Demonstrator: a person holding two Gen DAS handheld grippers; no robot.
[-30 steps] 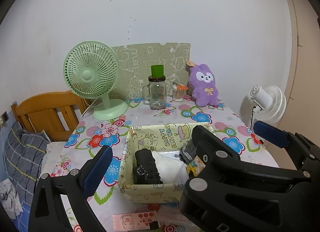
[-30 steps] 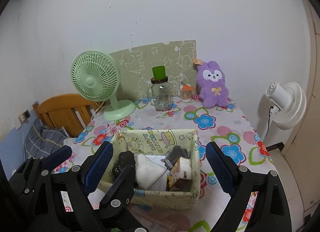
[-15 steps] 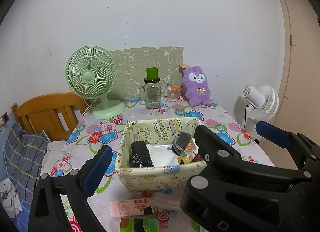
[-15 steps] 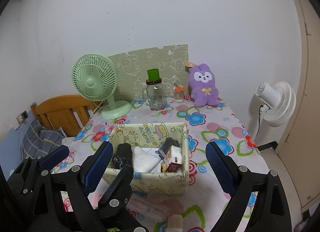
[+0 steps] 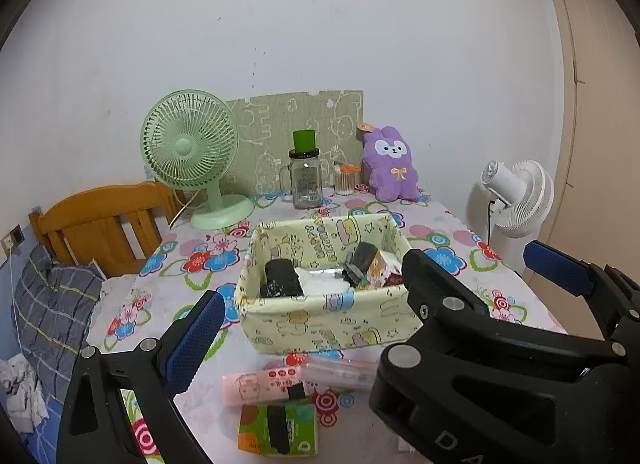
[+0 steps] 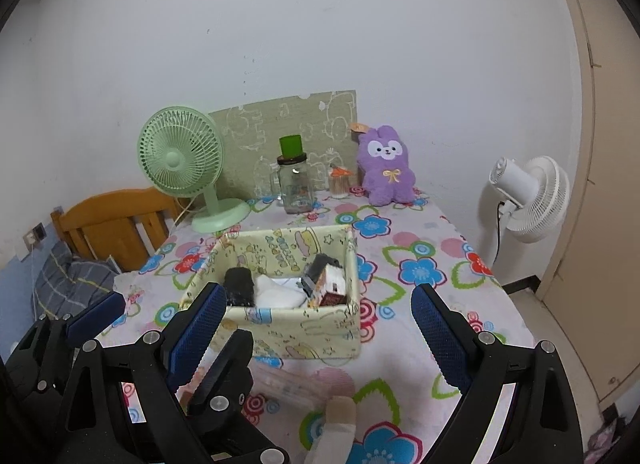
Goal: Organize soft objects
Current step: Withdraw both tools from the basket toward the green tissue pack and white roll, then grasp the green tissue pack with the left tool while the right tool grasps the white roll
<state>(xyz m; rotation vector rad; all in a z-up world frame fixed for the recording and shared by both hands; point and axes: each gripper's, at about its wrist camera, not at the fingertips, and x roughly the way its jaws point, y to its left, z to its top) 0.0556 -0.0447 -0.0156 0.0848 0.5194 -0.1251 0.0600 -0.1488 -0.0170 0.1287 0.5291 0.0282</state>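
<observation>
A yellow fabric basket (image 5: 320, 320) (image 6: 296, 332) stands mid-table. It holds a black roll (image 5: 280, 278), a white soft item (image 6: 276, 292) and small packets. A purple plush rabbit (image 5: 392, 163) (image 6: 386, 165) sits at the table's back. My left gripper (image 5: 376, 292) is open and empty, back from the basket's near side. My right gripper (image 6: 316, 328) is open and empty, also short of the basket. In the left wrist view the right gripper's black body covers the basket's right corner. A pink tissue pack (image 5: 264, 384) and a green packet (image 5: 280, 428) lie in front of the basket.
A green desk fan (image 5: 192, 155), a glass jar with a green cup on it (image 5: 306, 179) and a swab holder (image 5: 344, 181) stand at the back. A white floor fan (image 6: 528, 199) is right of the table. A wooden headboard (image 5: 104, 219) is on the left.
Both grippers have pulled back from the basket toward the table's near edge. The basket looks smaller and the packs in front of it have come into view.
</observation>
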